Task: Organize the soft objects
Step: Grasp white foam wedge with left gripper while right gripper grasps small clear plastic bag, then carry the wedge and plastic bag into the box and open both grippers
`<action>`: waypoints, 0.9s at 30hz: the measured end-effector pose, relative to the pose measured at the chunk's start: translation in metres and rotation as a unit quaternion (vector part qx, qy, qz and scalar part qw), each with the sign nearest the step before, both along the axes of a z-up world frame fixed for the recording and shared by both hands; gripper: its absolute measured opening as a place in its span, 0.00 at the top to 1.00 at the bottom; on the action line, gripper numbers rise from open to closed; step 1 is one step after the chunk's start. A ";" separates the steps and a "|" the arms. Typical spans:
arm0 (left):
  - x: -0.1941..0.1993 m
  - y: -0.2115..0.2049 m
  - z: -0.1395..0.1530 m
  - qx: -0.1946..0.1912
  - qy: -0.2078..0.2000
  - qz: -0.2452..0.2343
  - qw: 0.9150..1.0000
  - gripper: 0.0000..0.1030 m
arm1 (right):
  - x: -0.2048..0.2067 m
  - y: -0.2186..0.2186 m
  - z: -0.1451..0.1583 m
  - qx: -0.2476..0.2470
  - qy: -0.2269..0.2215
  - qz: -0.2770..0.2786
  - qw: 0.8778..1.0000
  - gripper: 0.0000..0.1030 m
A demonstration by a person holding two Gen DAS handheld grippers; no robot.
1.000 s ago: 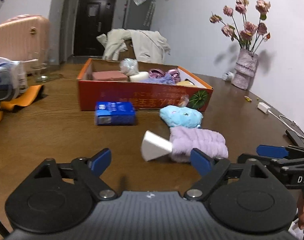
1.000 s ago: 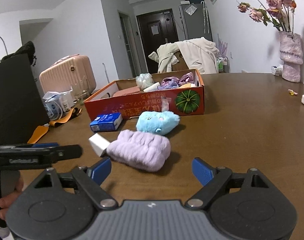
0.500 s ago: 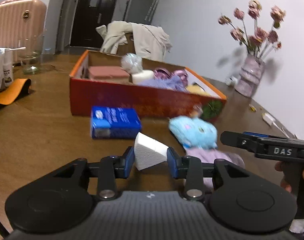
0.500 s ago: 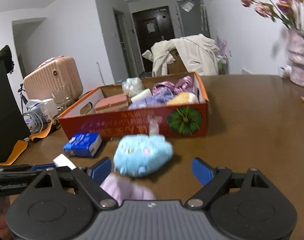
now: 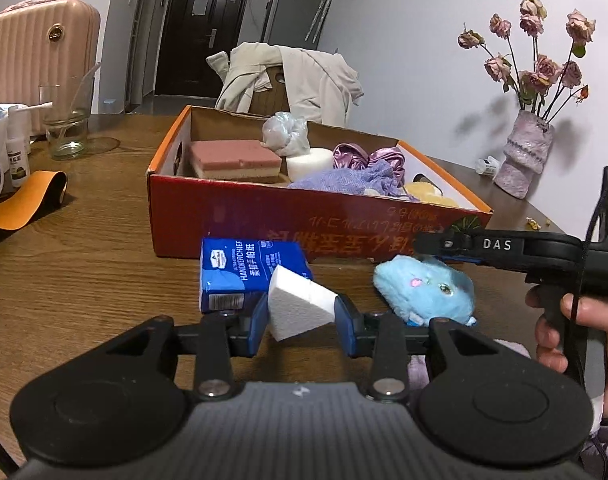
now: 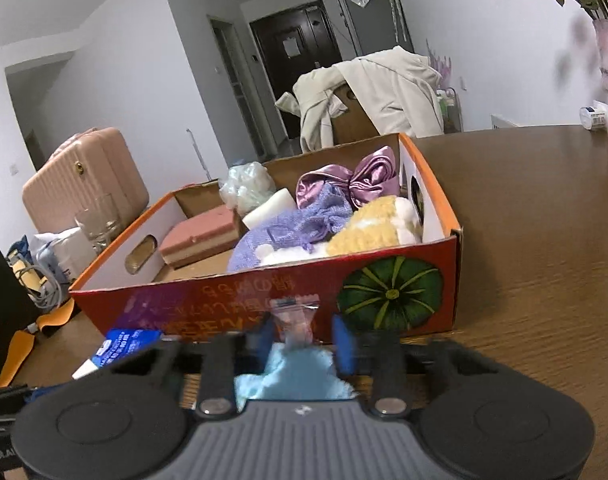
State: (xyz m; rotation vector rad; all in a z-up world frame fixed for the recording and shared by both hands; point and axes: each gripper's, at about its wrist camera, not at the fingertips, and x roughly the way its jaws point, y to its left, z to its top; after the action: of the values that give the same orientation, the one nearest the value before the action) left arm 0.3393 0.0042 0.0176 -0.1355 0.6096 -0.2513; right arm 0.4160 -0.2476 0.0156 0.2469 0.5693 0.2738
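My left gripper [image 5: 301,322] is shut on a white foam wedge [image 5: 297,308] and holds it above the table, in front of the orange cardboard box [image 5: 239,216]. My right gripper [image 6: 301,344] is shut on a light blue plush toy [image 6: 295,376], which also shows in the left wrist view [image 5: 424,290] under the right gripper's arm. The box [image 6: 207,300] holds a pink sponge [image 6: 201,236], a purple cloth, a satin bow and a yellow plush. A blue tissue pack [image 5: 243,272] lies in front of the box. A purple fluffy item [image 5: 508,350] lies low right, mostly hidden.
A glass [image 5: 65,120], small bottles and an orange strap [image 5: 27,204] are on the table's left. A vase with dried roses [image 5: 528,160] stands at the far right. A pink suitcase [image 5: 35,48] and a chair with a coat [image 5: 287,76] stand behind the table.
My left gripper closed on the white foam wedge and lifted it. My right gripper moved forward and closed on the blue plush, nearer the box.
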 end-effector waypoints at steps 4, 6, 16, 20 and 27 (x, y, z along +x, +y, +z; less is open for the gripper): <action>-0.010 0.000 0.008 0.002 -0.009 0.000 1.000 0.64 | -0.012 -0.003 0.009 -0.001 -0.023 -0.015 1.000 0.85; -0.020 0.000 0.015 0.001 -0.018 0.001 1.000 0.64 | -0.025 -0.003 0.021 -0.006 -0.045 -0.017 0.999 0.85; -0.092 0.005 0.041 -0.009 -0.041 0.017 0.999 0.64 | -0.136 0.018 0.049 -0.040 -0.083 0.041 0.995 0.85; -0.126 0.007 0.051 -0.008 -0.059 0.020 0.998 0.64 | -0.179 0.023 0.050 -0.031 -0.083 0.056 0.995 0.85; -0.165 0.010 0.061 -0.017 -0.081 0.025 0.996 0.64 | -0.230 0.025 0.060 -0.035 -0.102 0.067 0.992 0.85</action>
State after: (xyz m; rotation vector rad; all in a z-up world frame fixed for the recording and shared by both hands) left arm 0.1740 0.0145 0.0788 -0.1608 0.4405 -0.2210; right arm 0.1858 -0.2223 0.0759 0.1106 0.3915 0.4028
